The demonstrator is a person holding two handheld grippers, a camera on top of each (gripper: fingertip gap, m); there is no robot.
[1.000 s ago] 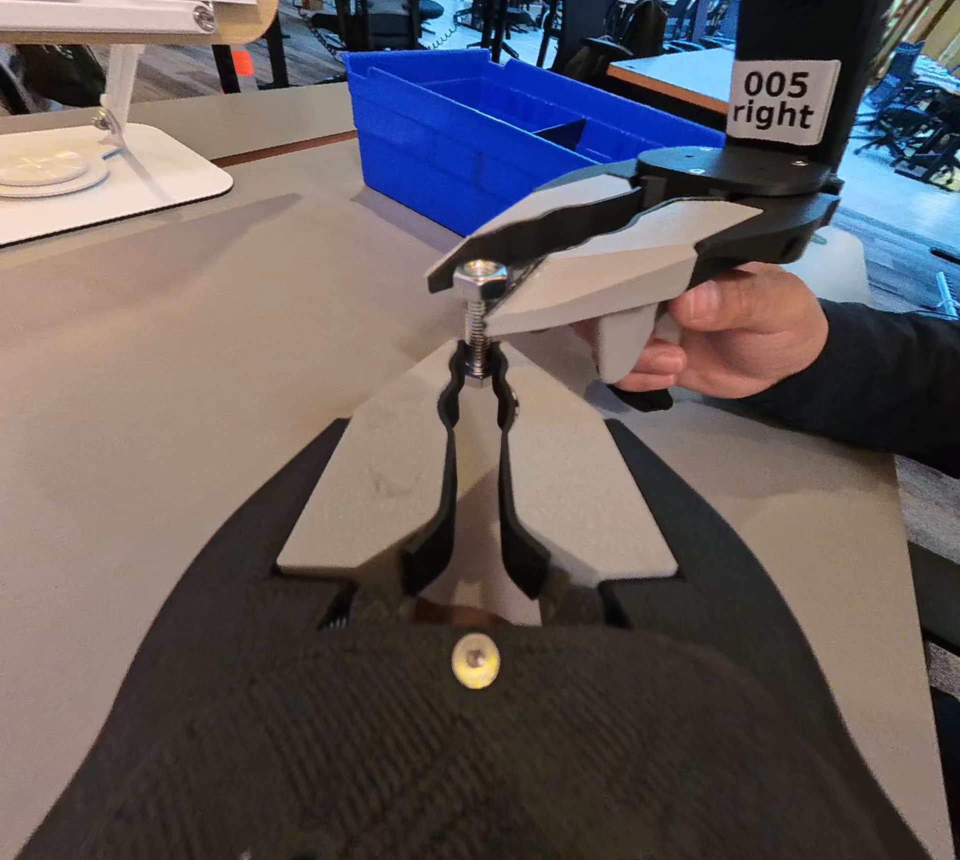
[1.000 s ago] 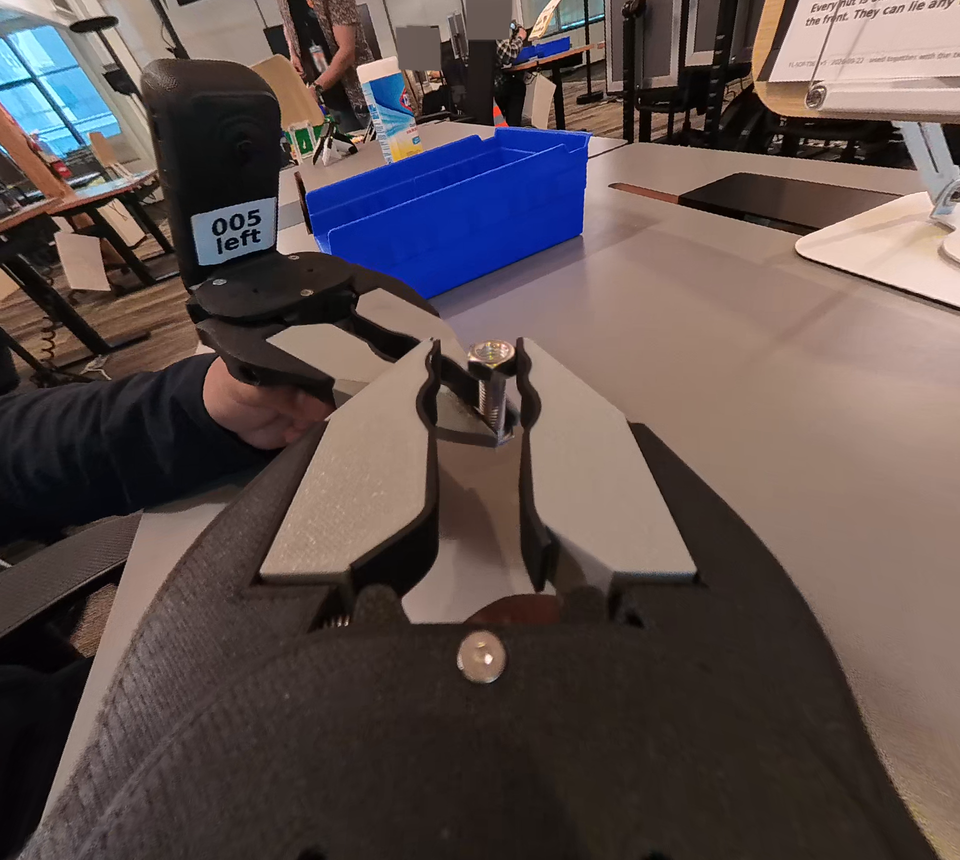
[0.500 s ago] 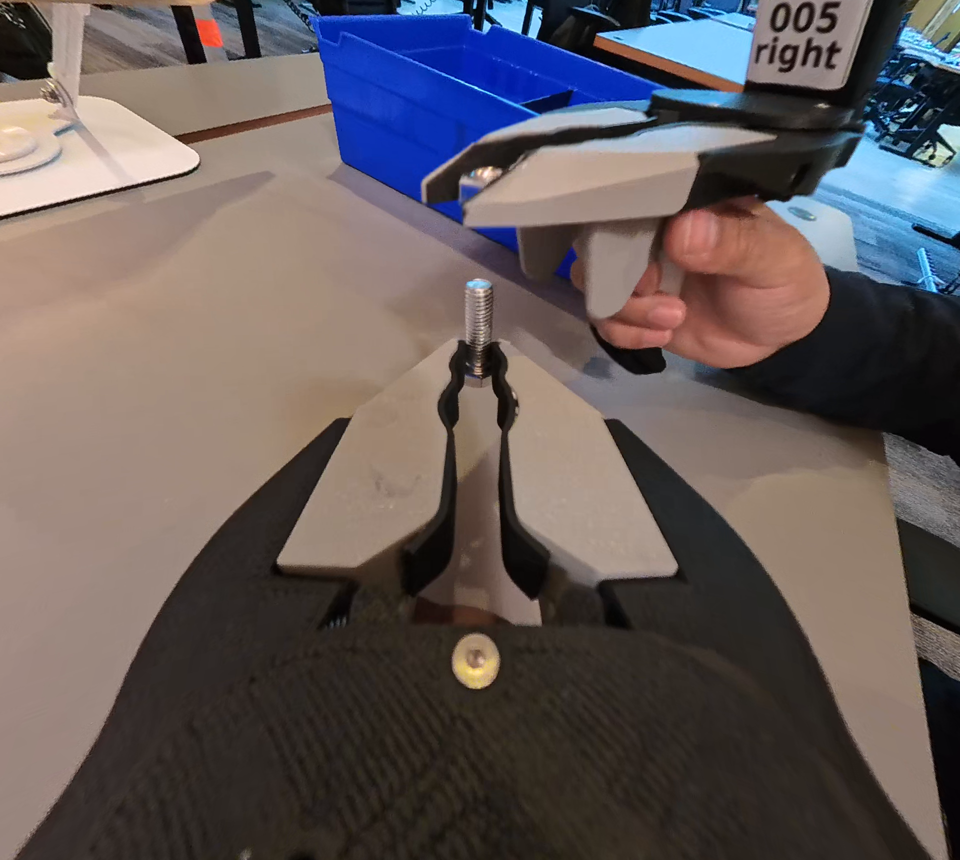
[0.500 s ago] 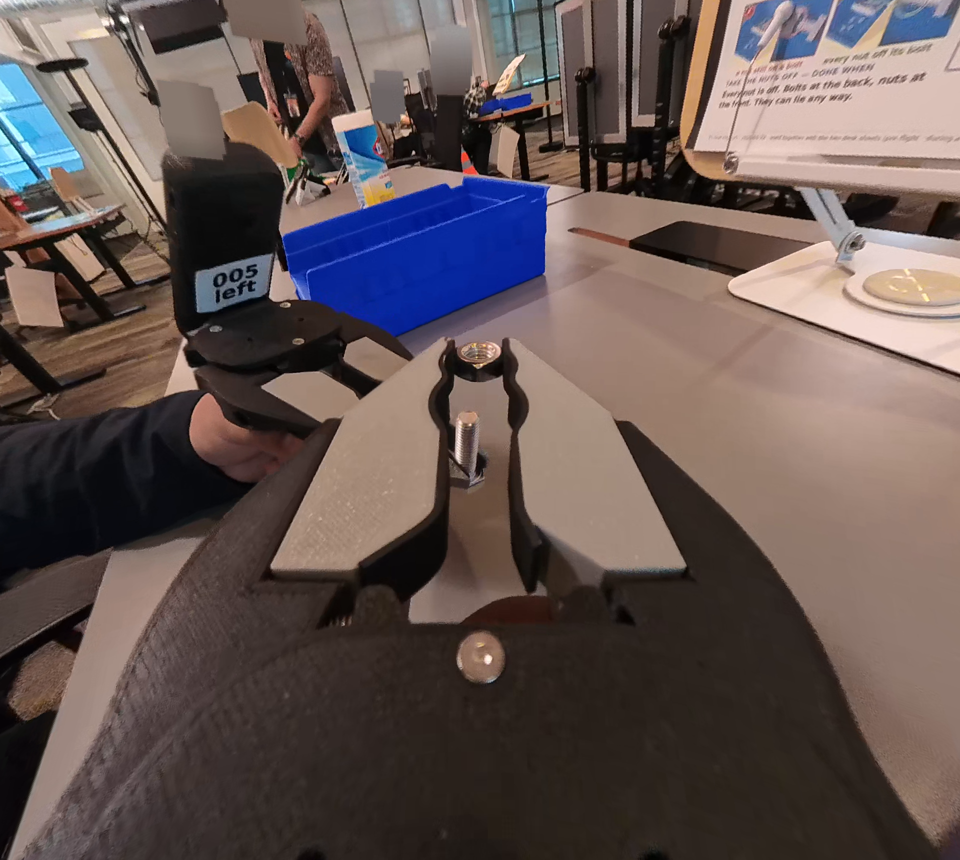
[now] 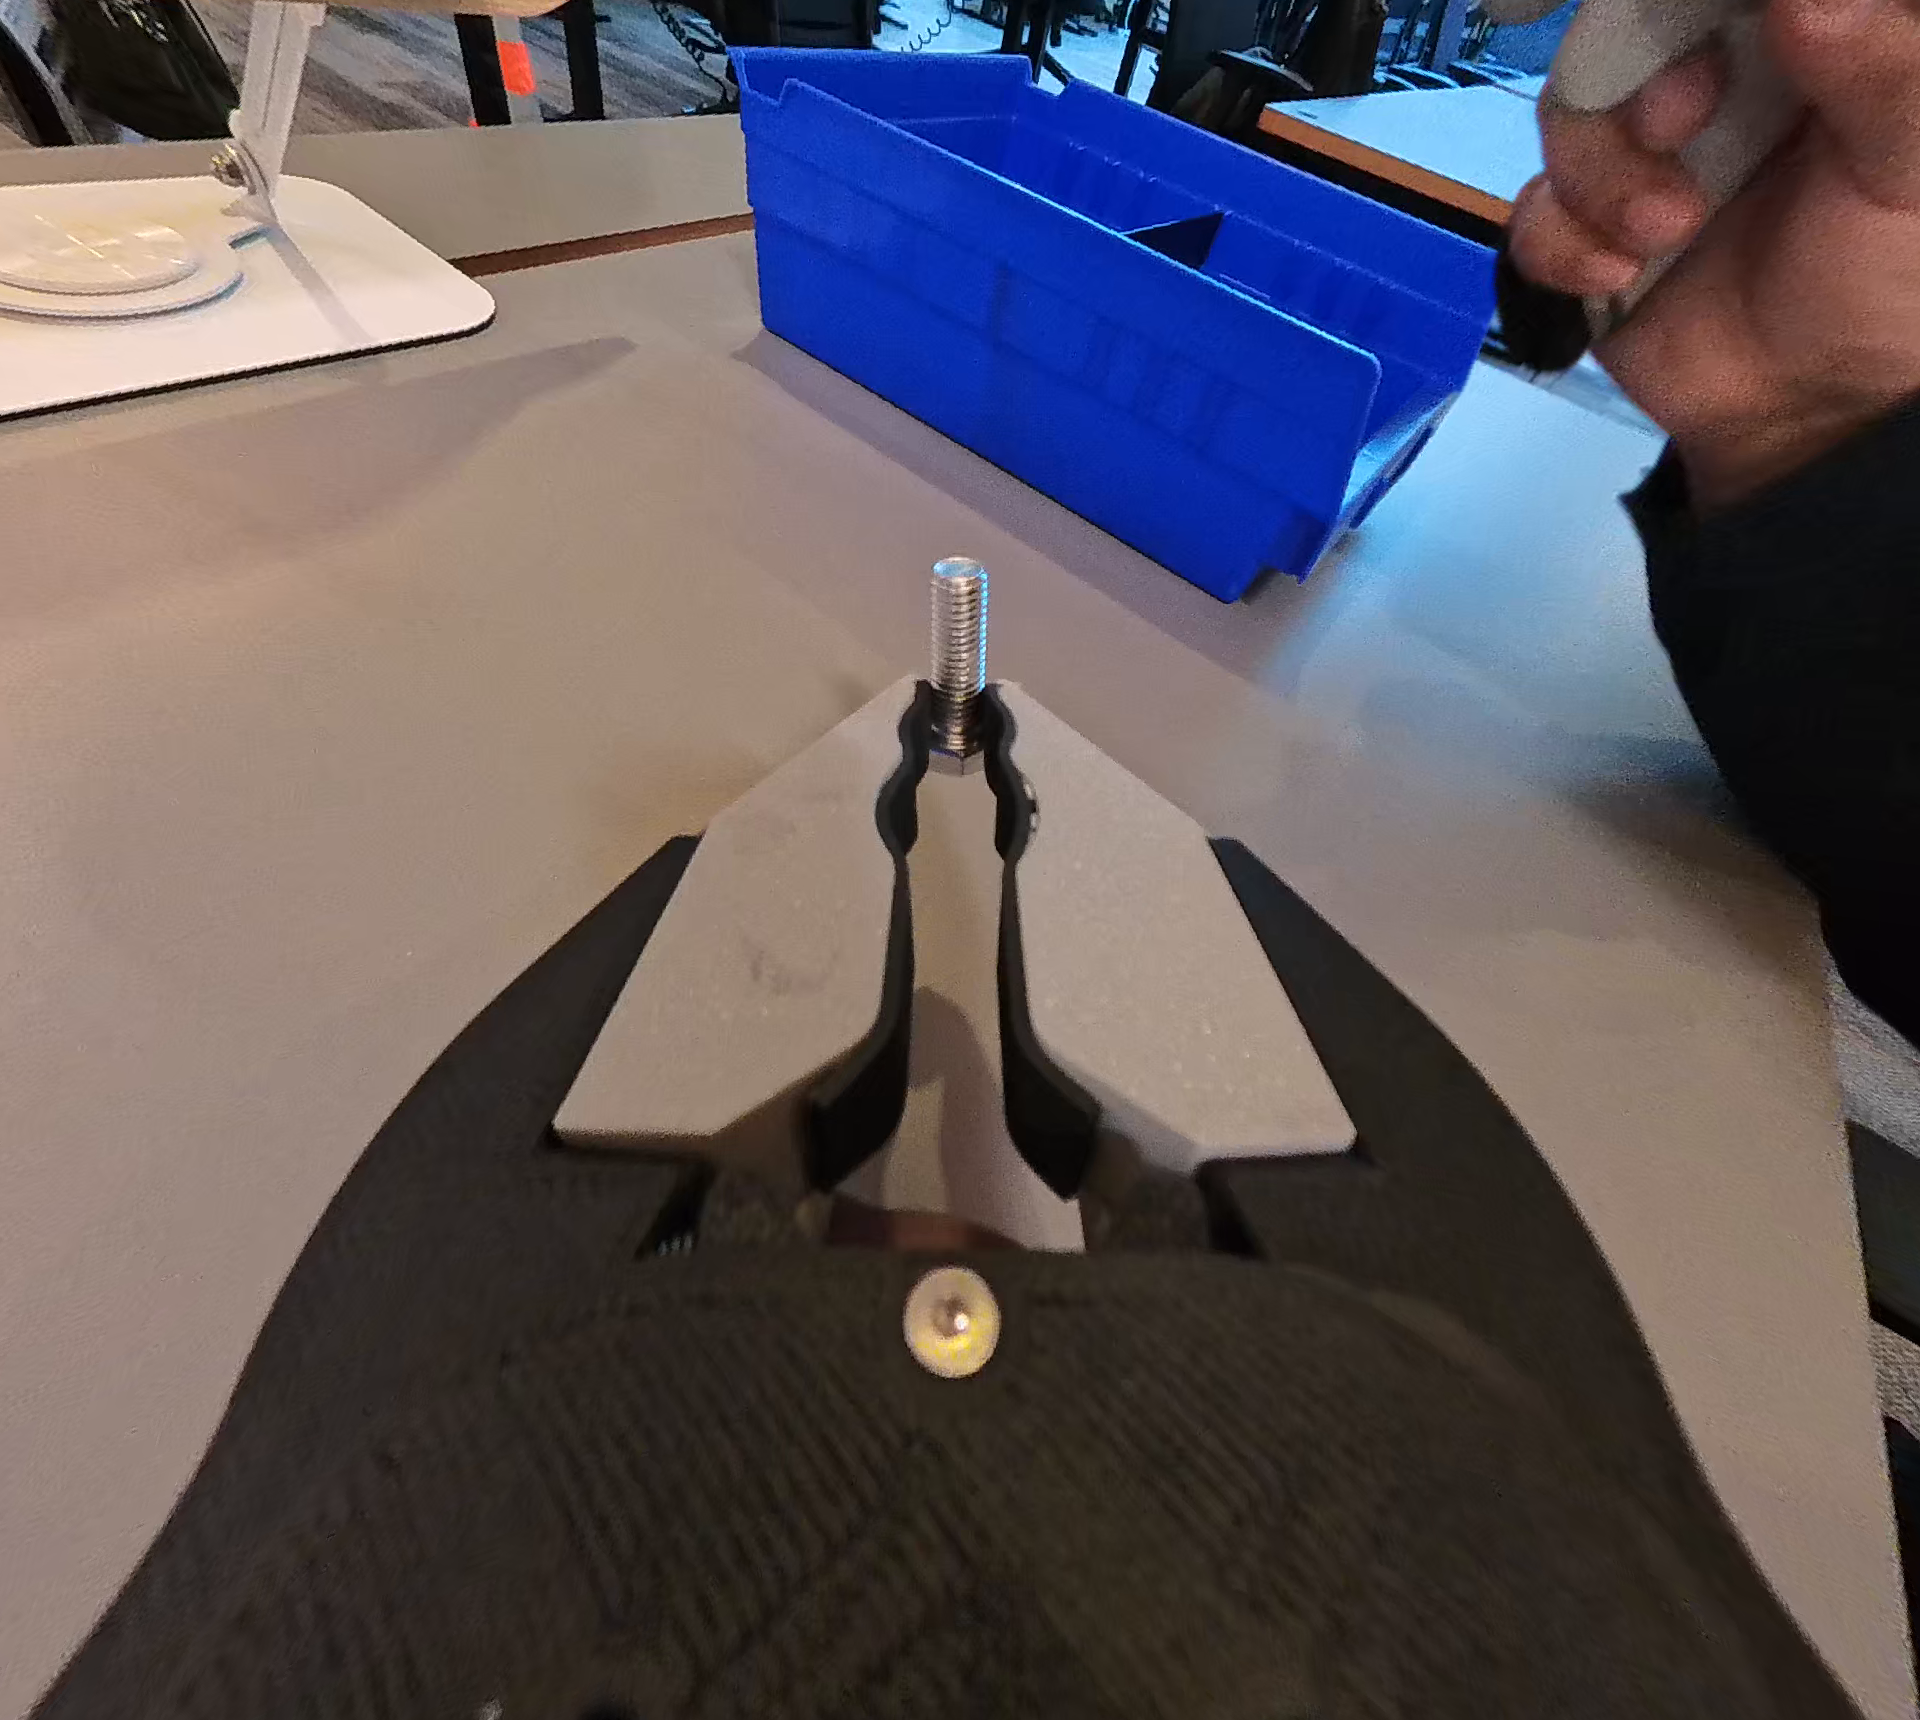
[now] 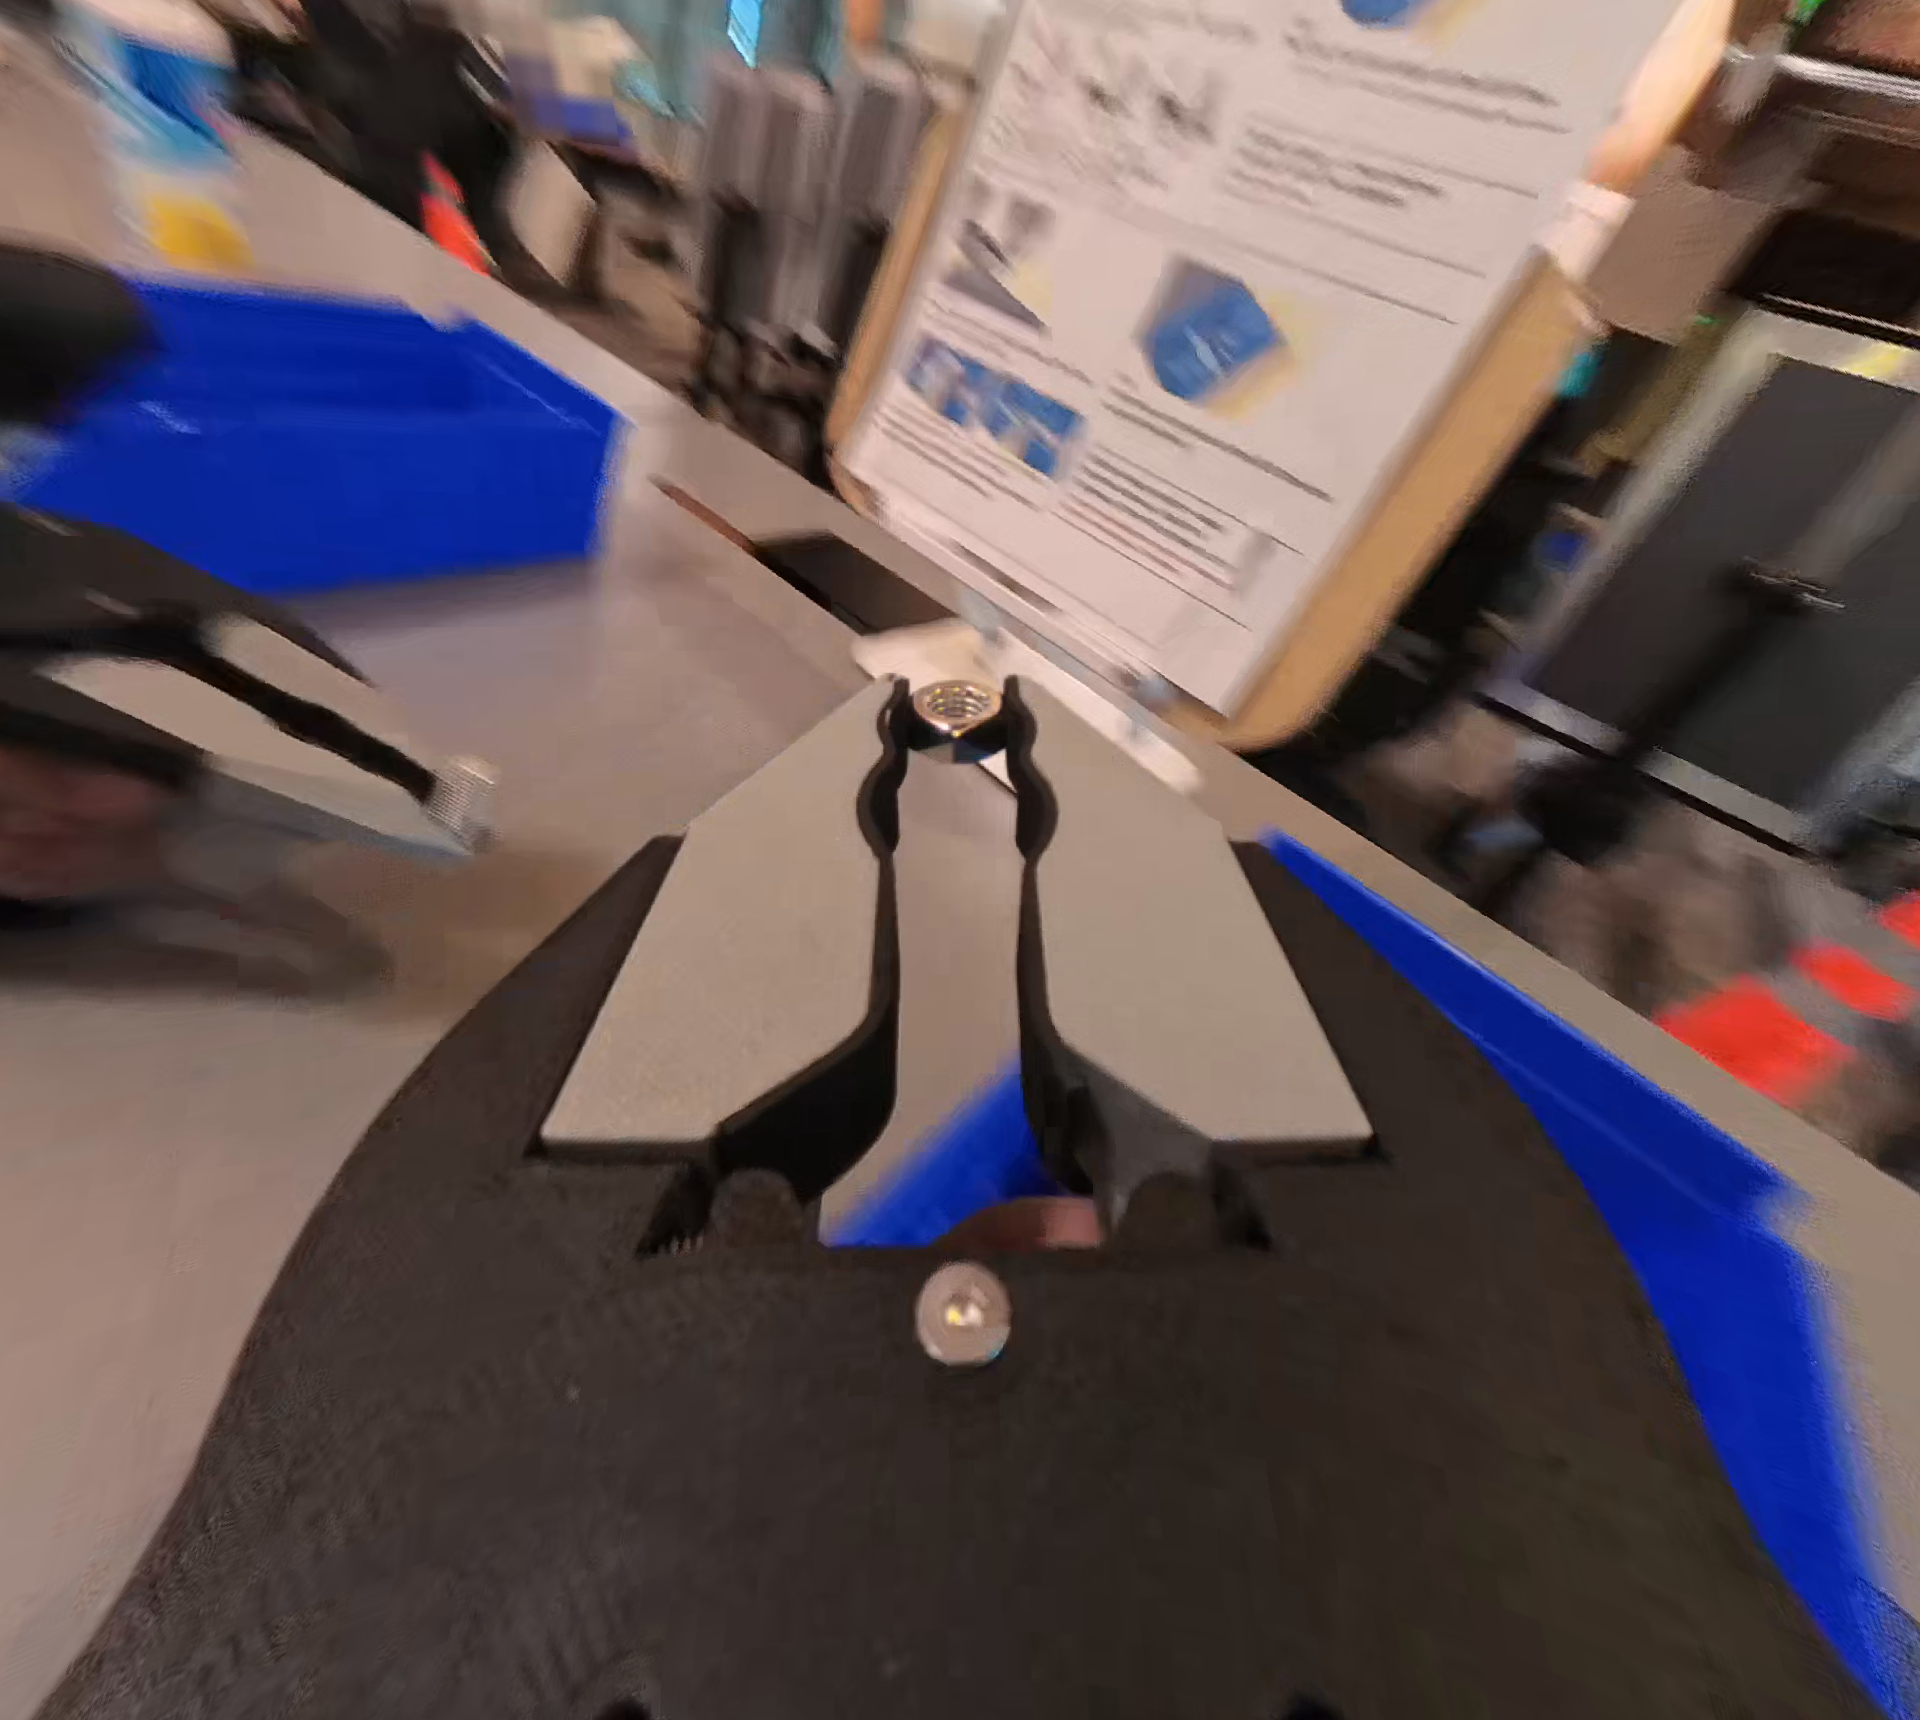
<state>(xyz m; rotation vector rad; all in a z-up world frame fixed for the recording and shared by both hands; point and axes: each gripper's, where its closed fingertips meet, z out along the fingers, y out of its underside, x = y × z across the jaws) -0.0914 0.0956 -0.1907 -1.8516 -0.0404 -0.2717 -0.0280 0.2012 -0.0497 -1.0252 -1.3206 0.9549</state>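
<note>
We held a bolt in one gripper and a nut in the other, above a grey table.

The grey table [image 5: 416,631] spread widest beneath us, and on it, beyond our tools, stood a blue bin [image 5: 1091,320] with a divider inside, well apart from a white stand base [image 5: 208,299] carrying a paper sheet on a board [image 6: 1247,216]. Our left gripper [image 5: 954,740] was nearly closed, its tips clamped on the head of a silver bolt [image 5: 957,621] that stood upright with its bare threaded end up. Our right gripper [image 6: 948,725], in a heavily blurred view, was likewise narrowed to a small gap, pinching a hex nut [image 6: 945,714] at its very tips, with blue bin edges just beneath it.
</note>
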